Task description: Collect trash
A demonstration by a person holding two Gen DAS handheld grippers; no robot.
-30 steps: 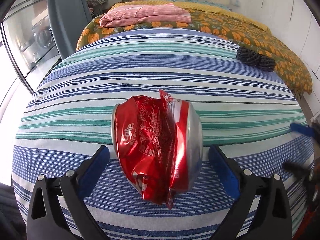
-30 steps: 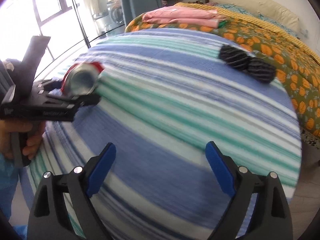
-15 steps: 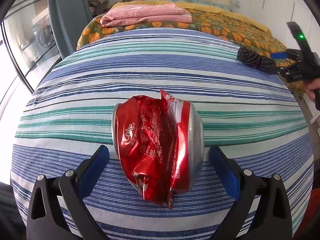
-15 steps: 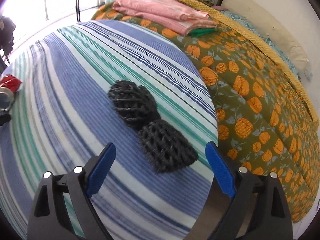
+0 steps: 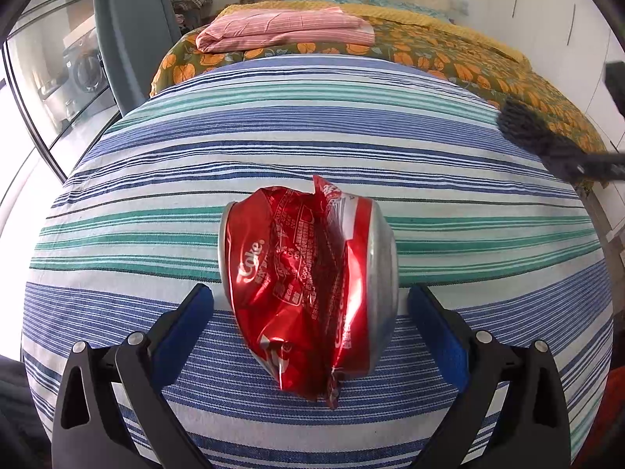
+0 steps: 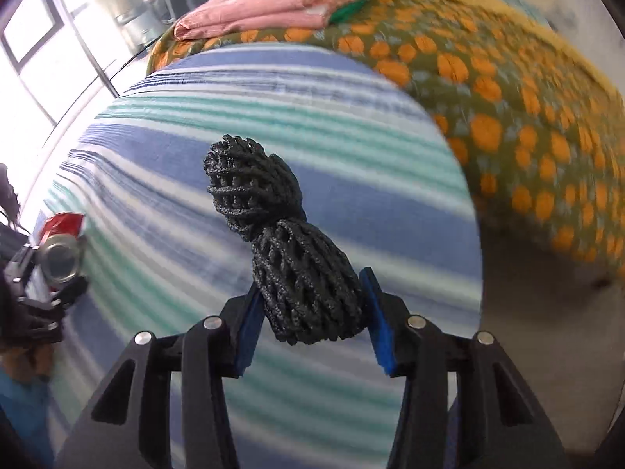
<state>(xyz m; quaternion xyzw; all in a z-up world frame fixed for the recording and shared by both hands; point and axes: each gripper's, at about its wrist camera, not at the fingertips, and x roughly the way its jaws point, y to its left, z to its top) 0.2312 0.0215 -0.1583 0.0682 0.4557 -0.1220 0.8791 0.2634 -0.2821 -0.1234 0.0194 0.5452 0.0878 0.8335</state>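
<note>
A crushed red Coke can (image 5: pixel 308 289) lies on the striped bedspread (image 5: pixel 312 148) between the open fingers of my left gripper (image 5: pixel 310 312); the blue pads stand a little apart from its sides. The can also shows in the right wrist view (image 6: pixel 60 250) at the far left. My right gripper (image 6: pixel 310 312) is shut on the near end of a black foam net (image 6: pixel 289 250), which sticks out forward over the bedspread (image 6: pixel 156 148). In the left wrist view the net (image 5: pixel 523 129) and the right gripper are at the far right.
A folded pink cloth (image 5: pixel 289 29) lies on an orange-flowered cover (image 5: pixel 449 66) at the far end of the bed. A glass door (image 5: pixel 50 90) stands at the left. Bare floor (image 6: pixel 527 293) lies beyond the bed's right edge.
My right gripper swung from the middle of the bed to the black net and closed on its near end. The left gripper and the can have not moved.
</note>
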